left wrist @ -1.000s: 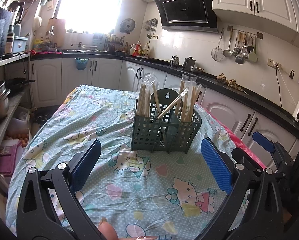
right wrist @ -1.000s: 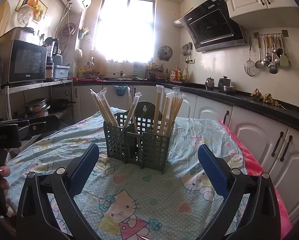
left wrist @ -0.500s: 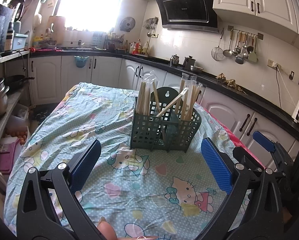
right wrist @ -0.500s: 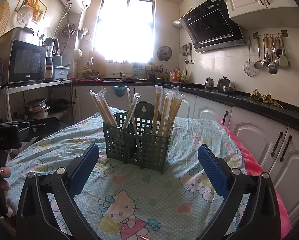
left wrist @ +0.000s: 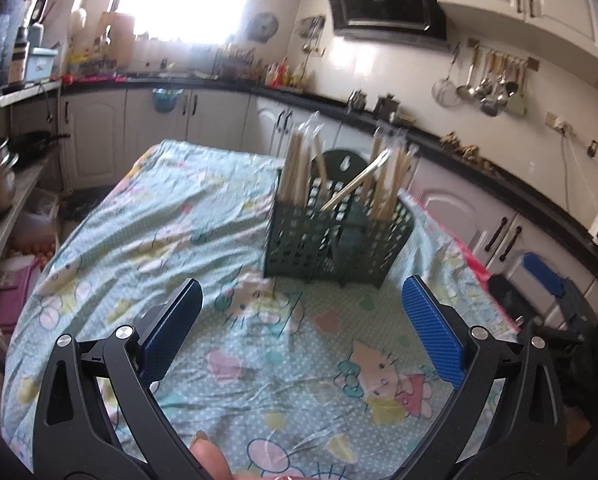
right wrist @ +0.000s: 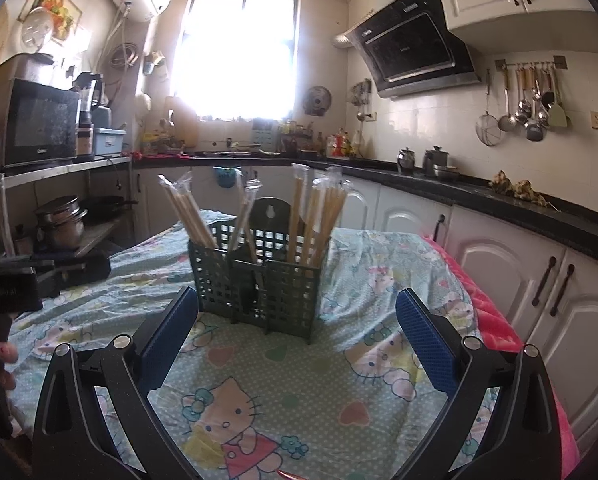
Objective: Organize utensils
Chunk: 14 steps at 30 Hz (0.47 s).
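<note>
Tongs (right wrist: pixel 297 334) spread empty, blue ribbed pads, green plastic lattice caddy (right wrist: pixel 259 274), wrapped chopsticks (right wrist: pixel 319 216)

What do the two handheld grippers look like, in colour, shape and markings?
Both look alike. The left gripper has black plastic arms with triangular cut-outs, silver round bolts at the joints, and flat blue fingers with a fine textured surface. The right gripper has the same black frame, silver bolts and blue textured fingers. No cables or sleeves are visible.

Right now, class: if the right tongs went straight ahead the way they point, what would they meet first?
Probably the green basket. It stands dead ahead of the open right tongs on the cloth, nothing between, though depth is uncertain.
</note>
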Available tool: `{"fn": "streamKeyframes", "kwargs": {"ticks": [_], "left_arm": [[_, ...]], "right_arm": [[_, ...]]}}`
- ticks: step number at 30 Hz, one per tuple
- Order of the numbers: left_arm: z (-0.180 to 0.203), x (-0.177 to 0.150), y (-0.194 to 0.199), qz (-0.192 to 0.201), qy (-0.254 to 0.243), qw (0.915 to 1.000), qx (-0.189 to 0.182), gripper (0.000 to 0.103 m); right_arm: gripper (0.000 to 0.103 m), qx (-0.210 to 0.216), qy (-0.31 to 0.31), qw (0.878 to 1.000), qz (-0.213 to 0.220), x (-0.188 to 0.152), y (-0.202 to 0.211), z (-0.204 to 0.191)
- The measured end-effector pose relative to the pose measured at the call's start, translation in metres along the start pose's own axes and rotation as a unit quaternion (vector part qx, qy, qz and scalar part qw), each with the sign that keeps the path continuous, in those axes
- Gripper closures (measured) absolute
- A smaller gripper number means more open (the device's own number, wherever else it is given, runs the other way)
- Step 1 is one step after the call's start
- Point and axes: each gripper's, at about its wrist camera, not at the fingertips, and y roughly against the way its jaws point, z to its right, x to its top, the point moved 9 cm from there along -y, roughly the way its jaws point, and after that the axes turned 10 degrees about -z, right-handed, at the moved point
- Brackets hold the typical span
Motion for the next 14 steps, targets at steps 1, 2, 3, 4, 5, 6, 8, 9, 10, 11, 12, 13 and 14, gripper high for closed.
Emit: {"fn": "streamKeyframes", "kwargs": {"ticks": [1, 2, 3, 4, 5, 6, 8, 9, 10, 11, 12, 13, 14], "left_arm": [[-0.002, -0.001, -0.003, -0.007, 0.0, 0.9999, 0.01, 0.011], [-0.003, -0.003, -0.005, -0.011, -0.001, 0.9998, 0.014, 0.011], [-0.004, -0.005, -0.007, -0.013, -0.001, 0.9998, 0.013, 0.011], [-0.004, -0.006, -0.008, -0.016, 0.002, 0.9998, 0.011, 0.011], [-0.006, -0.007, -0.01, -0.018, 0.007, 0.9997, 0.011, 0.011], [-0.009, -0.007, -0.011, -0.021, 0.011, 0.9996, 0.016, 0.011], [-0.021, -0.006, -0.017, -0.029, 0.025, 0.9987, 0.033, 0.011], [-0.029, -0.005, -0.021, -0.038, 0.034, 0.998, 0.037, 0.011], [-0.038, -0.004, -0.025, -0.046, 0.042, 0.9973, 0.04, 0.011], [-0.05, -0.001, -0.03, -0.051, 0.053, 0.9962, 0.048, 0.011], [-0.062, 0.001, -0.035, -0.056, 0.058, 0.9949, 0.06, 0.011], [-0.073, 0.004, -0.04, -0.062, 0.06, 0.9934, 0.075, 0.011], [-0.09, 0.008, -0.05, -0.071, 0.061, 0.9902, 0.103, 0.011]], "right_arm": [[0.007, -0.004, -0.004, 1.0, -0.001, 0.0, -0.001, 0.003], [0.007, -0.007, -0.009, 1.0, -0.002, 0.0, -0.002, 0.006], [0.007, -0.01, -0.013, 1.0, -0.003, 0.0, -0.003, 0.009], [0.007, -0.014, -0.018, 1.0, -0.005, 0.0, -0.004, 0.013], [0.007, -0.017, -0.022, 1.0, -0.007, -0.002, -0.005, 0.016], [0.007, -0.021, -0.025, 0.999, -0.009, -0.002, -0.006, 0.02], [0.007, -0.033, -0.034, 0.999, -0.013, -0.003, -0.009, 0.032], [0.007, -0.044, -0.038, 0.998, -0.019, -0.003, -0.013, 0.041], [0.007, -0.055, -0.039, 0.997, -0.033, -0.005, -0.02, 0.05], [0.007, -0.066, -0.04, 0.996, -0.047, -0.007, -0.027, 0.059], [0.007, -0.086, -0.048, 0.993, -0.066, -0.011, -0.037, 0.074], [0.007, -0.097, -0.061, 0.989, -0.088, -0.015, -0.048, 0.088], [0.007, -0.099, -0.075, 0.985, -0.118, -0.022, -0.062, 0.102]]}}
